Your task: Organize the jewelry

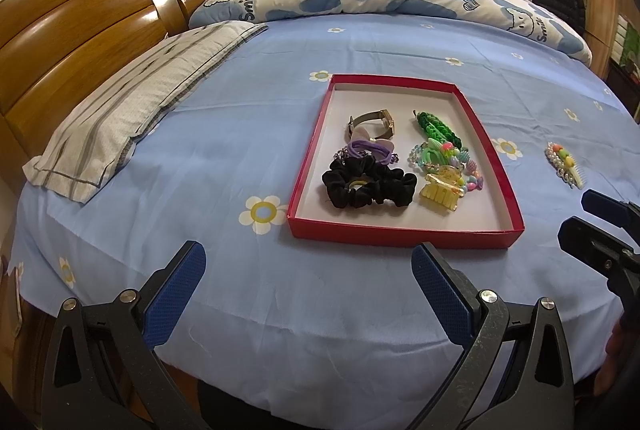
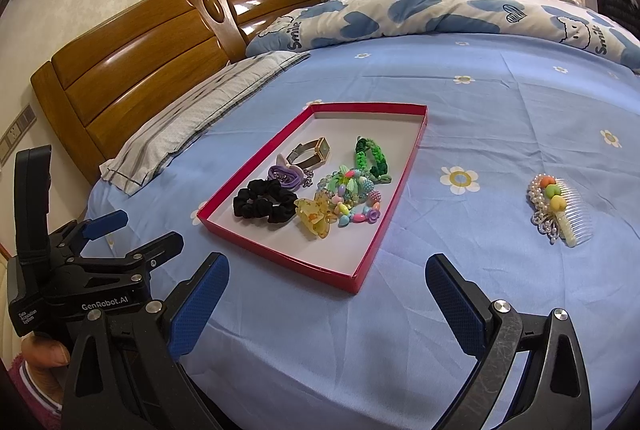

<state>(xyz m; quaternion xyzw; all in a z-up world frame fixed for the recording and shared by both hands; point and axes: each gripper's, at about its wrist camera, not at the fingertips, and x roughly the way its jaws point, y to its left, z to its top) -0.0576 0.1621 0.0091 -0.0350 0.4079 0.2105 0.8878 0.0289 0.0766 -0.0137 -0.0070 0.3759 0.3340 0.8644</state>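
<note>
Both grippers, left point(image 1: 308, 290) and right point(image 2: 326, 302), gape wide and empty above the bed's point(image 2: 500, 102) near edge; the comb point(image 2: 558, 210) lies outside the tray point(image 2: 404, 166).

Both grippers hovered low over the near edge of the bed: the left gripper point(image 1: 308, 290) gaped wide, empty; the right gripper point(image 2: 326, 306) likewise spread, holding nothing.

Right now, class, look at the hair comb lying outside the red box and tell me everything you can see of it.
The hair comb lies flat on the blue flowered sheet, to the right of the red box and apart from it. It has a row of pale, see-through teeth along one side, which look like plastic. Its back carries white pearl-like beads, three round pieces in orange, green and yellow, and a beaded cluster at the near end. Neither gripper touches it.
</note>
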